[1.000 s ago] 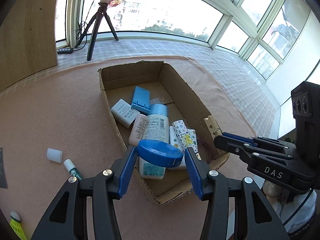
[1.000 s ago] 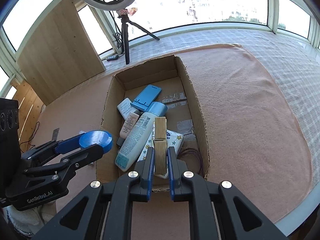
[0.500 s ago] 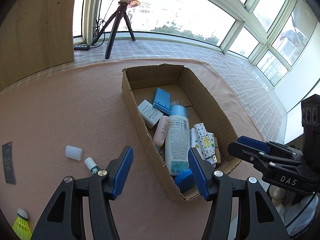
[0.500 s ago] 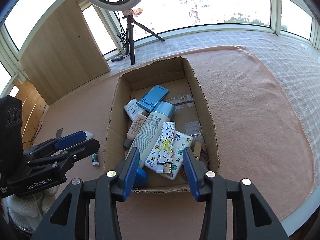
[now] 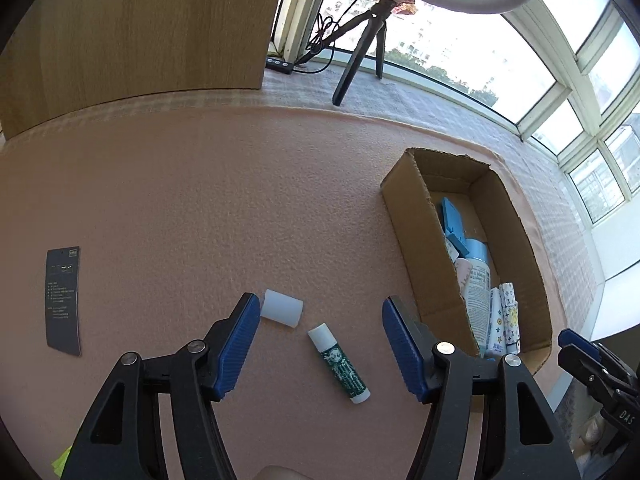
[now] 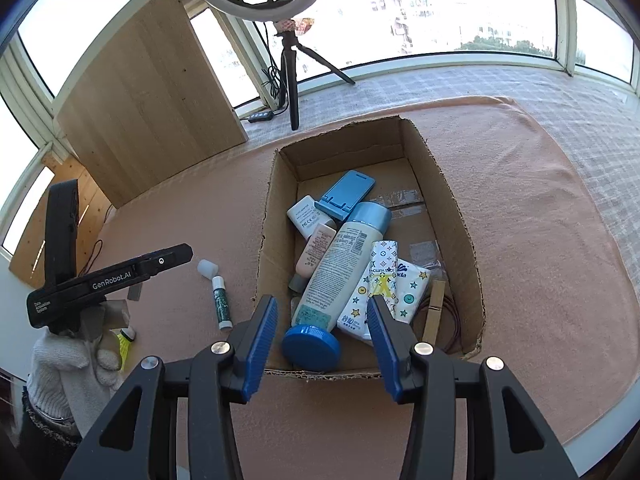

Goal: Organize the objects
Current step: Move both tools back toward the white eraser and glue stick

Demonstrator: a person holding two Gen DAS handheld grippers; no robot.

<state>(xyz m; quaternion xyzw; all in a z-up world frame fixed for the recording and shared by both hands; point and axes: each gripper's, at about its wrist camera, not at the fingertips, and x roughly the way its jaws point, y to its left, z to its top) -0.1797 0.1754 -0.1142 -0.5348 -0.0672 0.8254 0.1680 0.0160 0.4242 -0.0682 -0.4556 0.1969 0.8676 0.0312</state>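
An open cardboard box [image 6: 460, 216] on the pink mat holds a white lotion bottle [image 6: 340, 268], a blue lid [image 6: 311, 343], a blue phone stand [image 6: 346, 193], tissue packs [image 6: 384, 280], a wooden clothespin [image 6: 435, 307] and other small items; it also shows in the left wrist view [image 5: 424, 240]. My left gripper [image 5: 316, 340] is open and empty, over a green lip balm stick [image 5: 339, 364] and a white cap [image 5: 281, 307] left of the box. My right gripper [image 6: 322, 332] is open and empty above the box's near end.
A black card [image 5: 63, 300] lies on the mat at the left. A yellow shuttlecock [image 6: 126, 340] lies by the gloved hand. A wooden board [image 5: 132, 36] and a ring-light tripod [image 6: 290, 72] stand at the back. The mat's edge runs along the right.
Both grippers opened: the blue lid and the clothespin now lie in the box. My left gripper has swung left from the box to over the lip balm and cap.
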